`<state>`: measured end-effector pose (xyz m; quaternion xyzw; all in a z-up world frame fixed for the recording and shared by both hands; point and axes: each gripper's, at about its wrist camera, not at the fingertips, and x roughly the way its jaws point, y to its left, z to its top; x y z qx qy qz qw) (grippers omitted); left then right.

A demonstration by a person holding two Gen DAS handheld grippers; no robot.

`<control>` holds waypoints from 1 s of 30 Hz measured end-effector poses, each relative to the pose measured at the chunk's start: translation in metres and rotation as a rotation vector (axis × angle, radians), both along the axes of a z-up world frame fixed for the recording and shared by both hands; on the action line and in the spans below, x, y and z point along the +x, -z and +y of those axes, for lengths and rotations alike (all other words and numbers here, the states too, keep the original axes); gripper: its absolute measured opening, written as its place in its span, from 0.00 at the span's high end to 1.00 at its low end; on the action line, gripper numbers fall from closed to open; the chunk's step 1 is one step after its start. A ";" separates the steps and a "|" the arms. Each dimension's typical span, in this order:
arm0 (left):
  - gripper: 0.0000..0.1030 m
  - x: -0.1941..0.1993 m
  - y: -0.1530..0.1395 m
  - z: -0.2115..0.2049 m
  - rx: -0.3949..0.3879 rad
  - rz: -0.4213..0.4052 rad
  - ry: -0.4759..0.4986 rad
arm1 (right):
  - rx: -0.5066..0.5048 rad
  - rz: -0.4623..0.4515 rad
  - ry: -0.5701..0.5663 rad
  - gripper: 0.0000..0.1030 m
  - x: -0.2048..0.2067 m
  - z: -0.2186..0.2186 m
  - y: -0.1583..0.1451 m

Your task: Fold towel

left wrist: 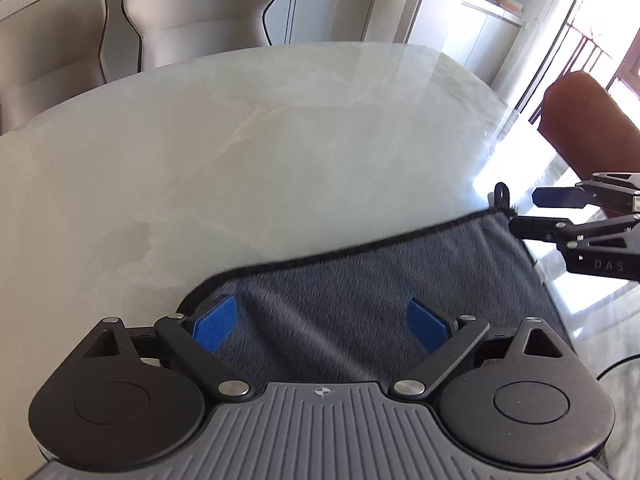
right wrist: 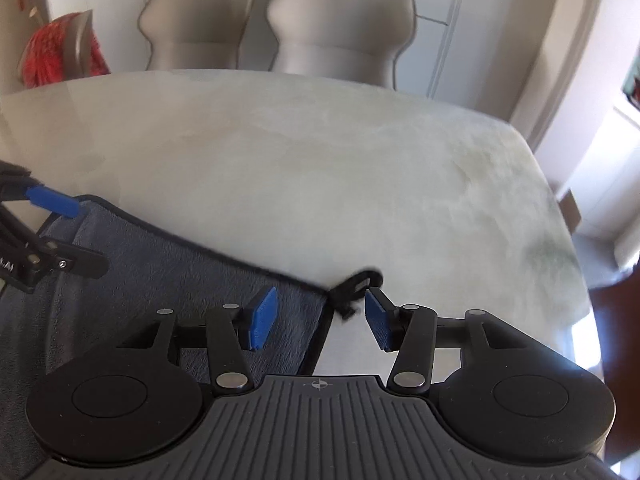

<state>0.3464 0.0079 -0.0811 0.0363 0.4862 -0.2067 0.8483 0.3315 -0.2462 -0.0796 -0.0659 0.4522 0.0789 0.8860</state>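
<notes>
While the dark grey plush towel with black stitched edging point(left wrist: 384, 280) lies flat at the near side of the pale marble-patterned oval table point(left wrist: 240, 140), both claws hang over it with nothing between their blue pads. Seen from the left wrist, the left gripper point(left wrist: 320, 320) stands spread wide above the cloth, its pads apart and clear of the pile, with the towel's far left corner curving round at about ten o'clock from its left pad. Seen from the right wrist, the right gripper point(right wrist: 320, 316) is partly spread and pinches nothing; the towel's far right corner, with its small black hanging loop point(right wrist: 360, 284), sits just ahead at twelve o'clock, near the gap between the pads, and the towel's right edge runs back under that gap toward six o'clock. The far hem, the towel's long axis as far as can be seen, runs from that corner toward ten o'clock, where the left gripper point(right wrist: 52, 236) shows over the other end. Each claw is thus nearest its own far corner, the right one closer to its target. My judgement is that the coming move turns on each claw closing on its corner; the loop could snag or be pinched alone. Two beige moulded chairs point(right wrist: 280, 24) stand beyond the table.
</notes>
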 end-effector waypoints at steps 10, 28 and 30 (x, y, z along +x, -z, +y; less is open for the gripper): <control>0.07 -0.007 0.021 -0.009 0.006 0.011 -0.003 | 0.097 0.023 0.007 0.70 0.019 0.003 0.013; 0.04 0.019 0.028 -0.029 0.122 -0.071 0.005 | -0.097 -0.013 -0.056 0.64 0.066 0.014 0.009; 0.05 0.019 0.027 -0.028 0.124 -0.072 -0.006 | -0.106 -0.043 -0.039 0.63 0.052 0.008 -0.004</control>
